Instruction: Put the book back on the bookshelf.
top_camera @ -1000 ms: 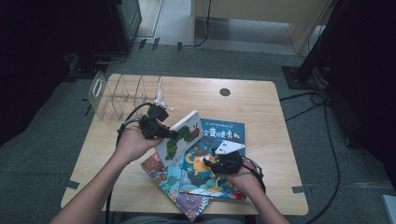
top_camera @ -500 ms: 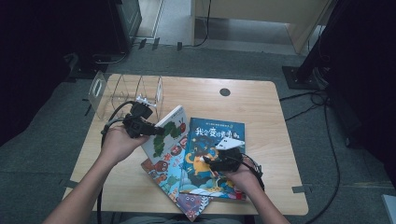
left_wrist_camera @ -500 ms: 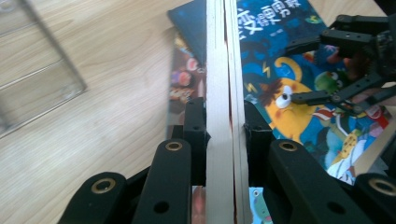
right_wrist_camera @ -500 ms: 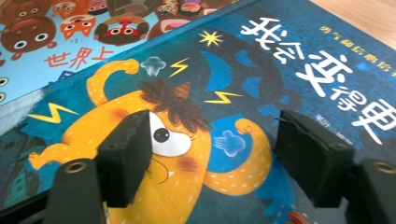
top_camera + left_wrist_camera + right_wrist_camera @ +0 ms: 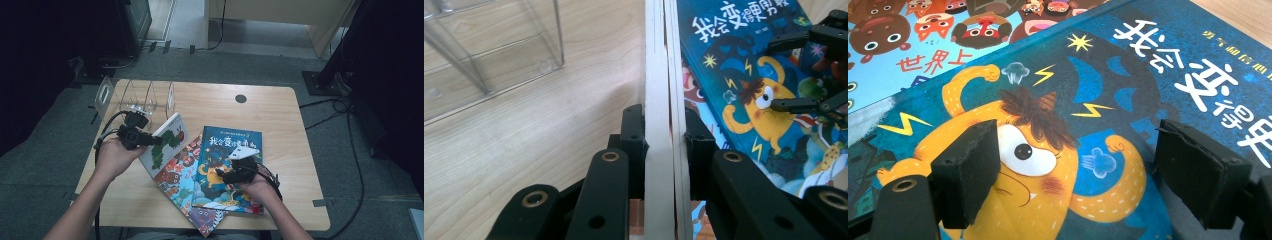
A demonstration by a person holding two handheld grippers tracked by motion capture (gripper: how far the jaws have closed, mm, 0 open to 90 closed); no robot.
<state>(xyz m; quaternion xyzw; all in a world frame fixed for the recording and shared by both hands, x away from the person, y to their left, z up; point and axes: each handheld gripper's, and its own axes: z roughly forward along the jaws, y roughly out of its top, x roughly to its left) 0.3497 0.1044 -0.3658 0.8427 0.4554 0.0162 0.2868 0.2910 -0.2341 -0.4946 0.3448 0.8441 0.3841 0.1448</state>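
While the left gripper (image 5: 145, 140) clamps the white book (image 5: 167, 143) by its edge and holds it tilted up off the table (image 5: 280, 120), just in front of the clear rack (image 5: 135, 97), the right gripper (image 5: 235, 172) hovers over the blue book (image 5: 227, 142). Its jaws have just been opening and stand wide with nothing between them.

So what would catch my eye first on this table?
Probably the white caterpillar book, lifted on edge at the left, pinched in the left claw. Next, the blue book with the yellow monster lying flat near the middle, with the right claw open just above its cover.
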